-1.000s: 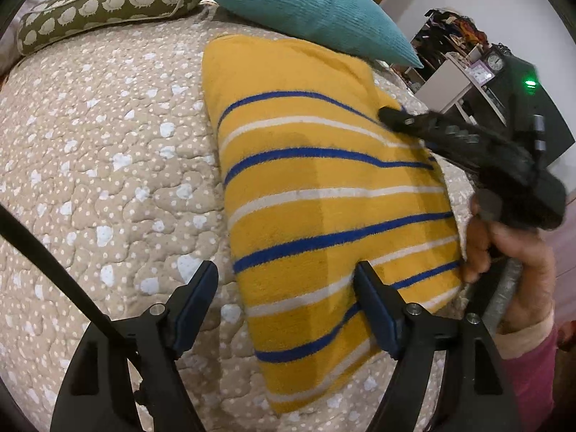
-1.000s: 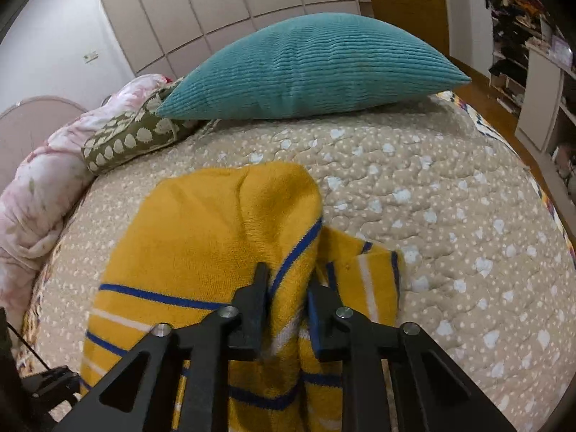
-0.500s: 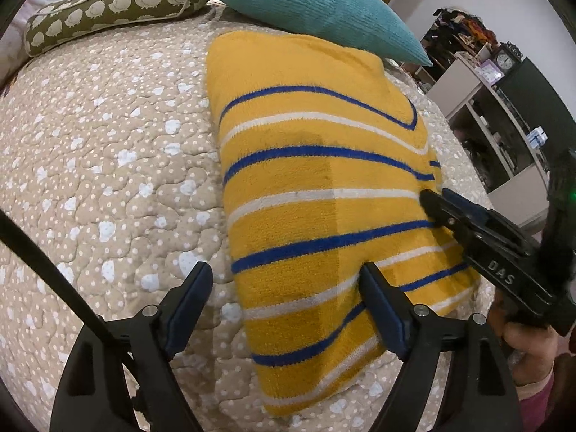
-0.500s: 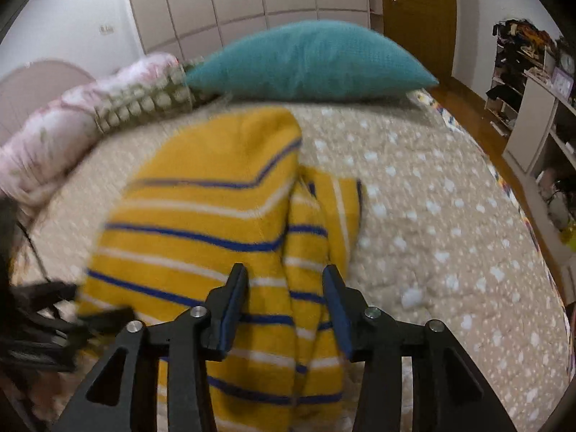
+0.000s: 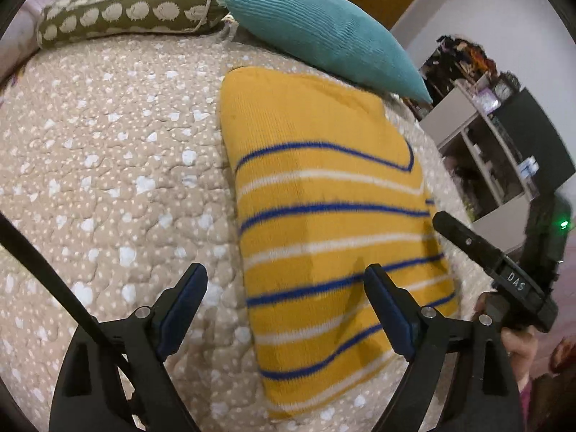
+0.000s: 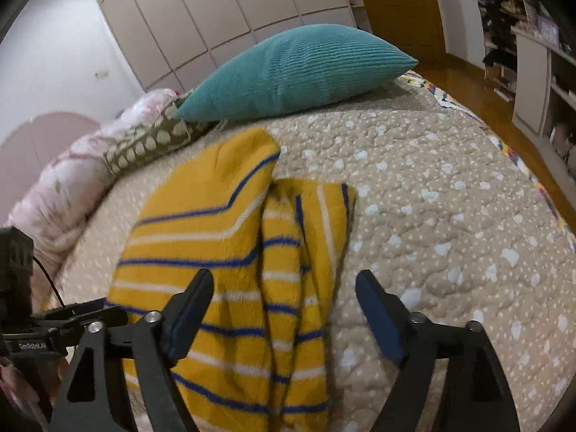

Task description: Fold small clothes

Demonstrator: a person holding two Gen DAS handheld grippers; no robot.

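Both tongs, left (image 5: 284,309) and right (image 6: 284,309), gape wide (nothing gripped), side by side.

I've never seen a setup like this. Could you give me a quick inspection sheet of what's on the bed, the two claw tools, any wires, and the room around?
Surface: beige quilted bedspread with white spots.
Job's things: yellow striped sweater lying on the bedspread, partly folded, one side bunched up in the right wrist view.
Clutter: teal pillow, olive patterned bolster, pink floral bedding at the bed's head.
Grippers: left gripper open, empty, over the sweater's edge; right gripper open, empty, over the bunched side.
Cables: black cable beside the left gripper.
Surroundings: wardrobe doors, wooden door, cluttered shelves.
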